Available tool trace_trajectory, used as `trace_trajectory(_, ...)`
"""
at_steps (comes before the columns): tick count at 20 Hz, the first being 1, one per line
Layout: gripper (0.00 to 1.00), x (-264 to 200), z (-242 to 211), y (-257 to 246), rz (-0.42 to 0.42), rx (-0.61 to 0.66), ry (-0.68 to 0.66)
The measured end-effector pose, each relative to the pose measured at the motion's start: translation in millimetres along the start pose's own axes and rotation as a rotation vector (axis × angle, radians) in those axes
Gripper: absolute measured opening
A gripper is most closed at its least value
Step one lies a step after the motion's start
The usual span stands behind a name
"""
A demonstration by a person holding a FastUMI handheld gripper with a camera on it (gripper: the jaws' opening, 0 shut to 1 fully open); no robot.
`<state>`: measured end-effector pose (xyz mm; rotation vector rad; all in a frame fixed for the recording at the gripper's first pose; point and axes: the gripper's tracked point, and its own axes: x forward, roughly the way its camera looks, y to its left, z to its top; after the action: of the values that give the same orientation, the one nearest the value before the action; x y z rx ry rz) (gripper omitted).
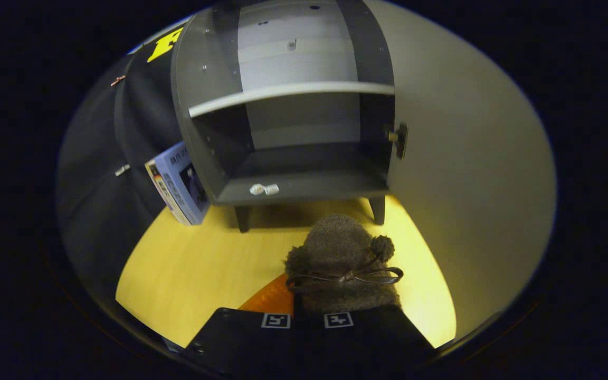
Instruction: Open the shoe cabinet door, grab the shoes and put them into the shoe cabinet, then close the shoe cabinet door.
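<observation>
I am over a smooth yellow wood-grain tabletop [193,269], lit brightly in the middle and falling dark toward the booth's black cloth wall [98,211] at nine o'clock. At twelve o'clock stands the grey shoe cabinet [288,184] on short dark legs, its inside bare, with one pale shelf board [288,94] crossing the upper half. Its wide grey door [462,174] is swung open to three o'clock, a small dark latch plate [400,140] on its inner face beside the cabinet's edge. A small white catch [264,189] sits on the front lip of the cabinet floor. Leaning against the cabinet's outer side at ten o'clock is a pale blue printed box [180,184], tilted, its lower end on the tabletop.

My tongs [306,320] are drawn nearly together, the two square markers almost side by side, and the heel end of a fuzzy brown knitted shoe [338,248] with a thin dark bow and pompoms runs down into them. The shoe points toward the cabinet, just ahead of my fingers and short of the cabinet's front legs. I cannot tell whether both fingers press on it, as the contact is hidden under the fingers. Whether the shoe rests on the tabletop or hangs above it is also unclear. An orange object [269,301] shows at the shoe's seven o'clock, mostly covered, and I cannot make out what it is.
</observation>
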<state>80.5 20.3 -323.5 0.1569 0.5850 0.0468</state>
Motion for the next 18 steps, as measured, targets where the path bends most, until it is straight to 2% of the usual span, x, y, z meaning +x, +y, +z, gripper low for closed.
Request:
trace_trajectory(7, 0.08, -53, 123, 22, 0.006, -0.017, -0.175)
trace_trajectory(10, 0.08, -62, 162, 36, 0.022, -0.034, -0.205)
trace_trajectory(18, 0.08, -30, 245, 57, 0.039, -0.008, -0.230)
